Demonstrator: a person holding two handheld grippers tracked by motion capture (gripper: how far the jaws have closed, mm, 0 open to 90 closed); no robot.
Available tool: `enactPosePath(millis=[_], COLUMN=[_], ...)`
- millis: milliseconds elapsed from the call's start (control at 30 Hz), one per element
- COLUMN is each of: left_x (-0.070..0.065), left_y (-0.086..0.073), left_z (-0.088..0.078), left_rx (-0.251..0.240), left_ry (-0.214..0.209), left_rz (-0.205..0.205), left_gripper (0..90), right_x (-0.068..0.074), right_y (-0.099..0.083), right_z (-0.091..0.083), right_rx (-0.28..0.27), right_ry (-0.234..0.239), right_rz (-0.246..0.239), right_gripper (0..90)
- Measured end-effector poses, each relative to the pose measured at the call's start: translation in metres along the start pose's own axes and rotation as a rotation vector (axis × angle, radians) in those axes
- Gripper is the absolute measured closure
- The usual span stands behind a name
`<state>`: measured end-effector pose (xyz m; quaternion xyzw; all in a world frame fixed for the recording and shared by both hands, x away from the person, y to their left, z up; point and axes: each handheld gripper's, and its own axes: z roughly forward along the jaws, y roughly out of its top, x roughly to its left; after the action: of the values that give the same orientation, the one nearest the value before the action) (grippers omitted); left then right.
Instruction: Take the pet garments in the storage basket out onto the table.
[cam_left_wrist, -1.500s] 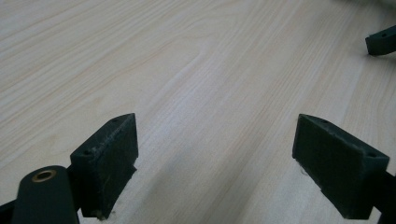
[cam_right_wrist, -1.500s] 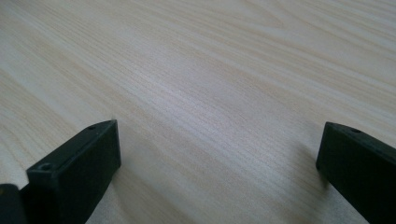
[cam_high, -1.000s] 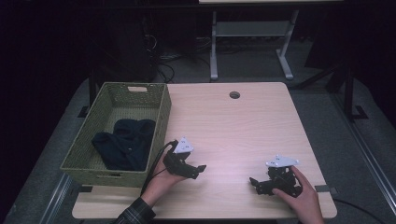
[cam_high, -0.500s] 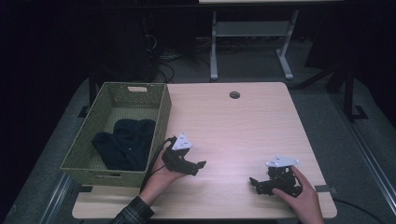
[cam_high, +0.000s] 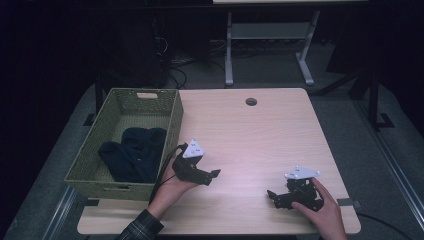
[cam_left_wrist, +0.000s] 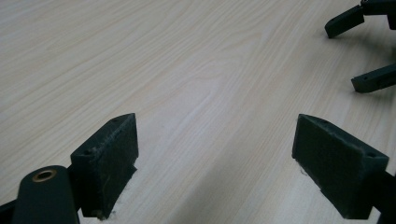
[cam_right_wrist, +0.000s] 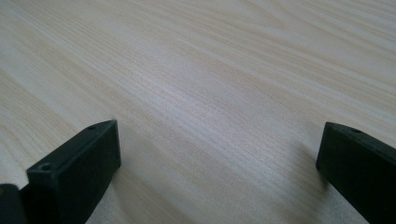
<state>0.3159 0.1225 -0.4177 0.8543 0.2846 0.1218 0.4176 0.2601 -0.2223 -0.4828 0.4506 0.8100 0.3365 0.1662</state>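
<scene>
Your left claw (cam_high: 212, 175) has lifted slightly toward the basket (cam_high: 172, 120), jaws wide and empty. Your right claw (cam_high: 272, 196) stays low on the worktop (cam_high: 260, 135), also wide.

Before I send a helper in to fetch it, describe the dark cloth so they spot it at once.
Start at the light wooden table and look to its left edge, where a green woven basket stands. The dark cloth lies crumpled on the basket's floor. It is the sole thing inside, navy and soft, unlike the hard black left claw over the tabletop just right of the basket.
</scene>
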Motion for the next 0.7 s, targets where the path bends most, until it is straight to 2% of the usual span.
enactPosePath(millis=[567, 633, 700], left_x=[0.001, 0.002, 0.001], left_y=[0.014, 0.015, 0.017], left_z=[-0.011, -0.012, -0.013], left_rx=[-0.038, -0.035, -0.044], left_ry=[-0.010, -0.009, -0.011], left_rz=[-0.001, 0.010, 0.001], left_gripper=[14.1, 14.0, 14.0], right_x=[0.000, 0.000, 0.000], right_y=[0.000, 0.000, 0.000], right_z=[0.000, 0.000, 0.000], right_rx=[-0.001, -0.001, -0.001], right_ry=[0.000, -0.001, 0.000], right_rz=[0.000, 0.000, 0.000], right_gripper=[0.0, 0.0, 0.0])
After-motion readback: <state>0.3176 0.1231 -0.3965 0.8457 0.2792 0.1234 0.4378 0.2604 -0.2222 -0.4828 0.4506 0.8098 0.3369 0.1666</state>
